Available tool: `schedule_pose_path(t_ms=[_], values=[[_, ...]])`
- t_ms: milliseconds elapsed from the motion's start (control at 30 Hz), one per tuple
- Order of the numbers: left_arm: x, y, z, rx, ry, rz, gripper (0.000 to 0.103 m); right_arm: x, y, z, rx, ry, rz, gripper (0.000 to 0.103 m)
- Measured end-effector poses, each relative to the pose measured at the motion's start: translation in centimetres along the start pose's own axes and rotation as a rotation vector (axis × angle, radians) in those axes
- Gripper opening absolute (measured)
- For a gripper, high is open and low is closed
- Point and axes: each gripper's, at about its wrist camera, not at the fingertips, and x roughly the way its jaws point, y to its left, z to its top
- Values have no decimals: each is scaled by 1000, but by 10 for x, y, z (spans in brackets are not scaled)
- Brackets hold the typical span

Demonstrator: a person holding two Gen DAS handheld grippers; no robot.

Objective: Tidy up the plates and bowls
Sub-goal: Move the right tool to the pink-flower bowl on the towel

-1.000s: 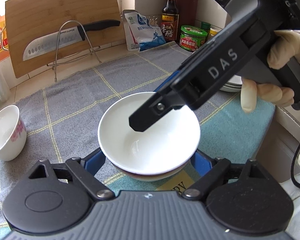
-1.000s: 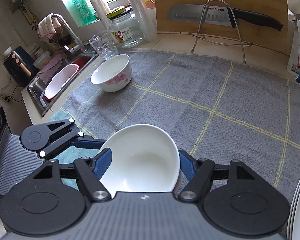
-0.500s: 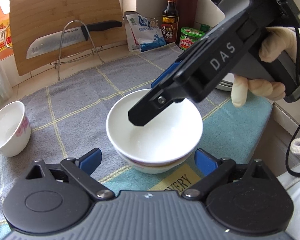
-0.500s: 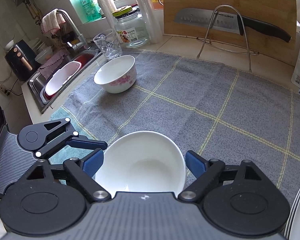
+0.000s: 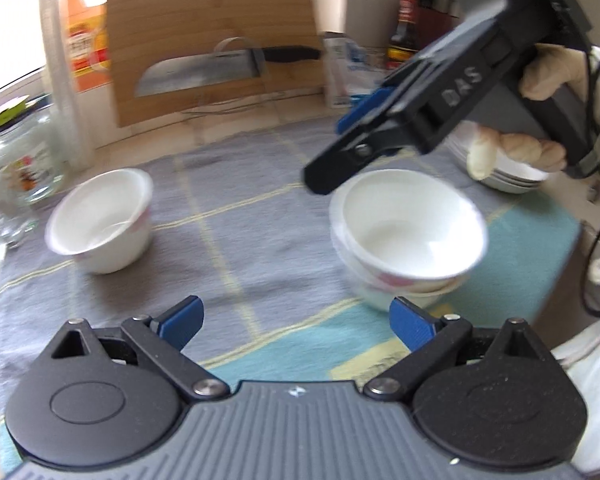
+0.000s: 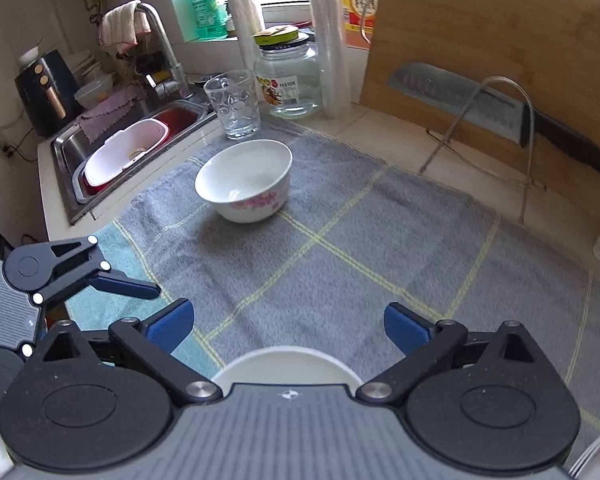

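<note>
Both grippers have backed off the stacked bowls [image 5: 406, 236], which a second ago sat between their fingers. The left gripper [image 5: 296, 320] gapes wide and empty; the right gripper [image 6: 288, 324] has just been opening and is empty too, the stack's rim at the bottom centre of its view. A lone empty flowered bowl [image 6: 246, 180] sits on the grey cloth [image 6: 340, 264] left of centre. Plates [image 5: 512, 168] are stacked at right

Two downward wrist views, shared floral bowl [image 5: 100, 220] [image 6: 245, 180]

Glossy ceramic bowl [image 6: 244, 180] on fuzzy grey cloth [image 6: 340, 272]; wooden cutting board [image 6: 500, 60] behind.
</note>
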Motion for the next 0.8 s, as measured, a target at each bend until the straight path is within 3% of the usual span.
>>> schedule_pose_path(t_ms=[333,467,800], values=[[11,69,4,-131,-63,225,99,41,22,38,-93,15,2,103],[22,93,7,-176,-74,252,98,54,26,53,-118,19,5,103],[41,120,12,-175,-109,274,98,92,30,82,-146,43,-6,103]])
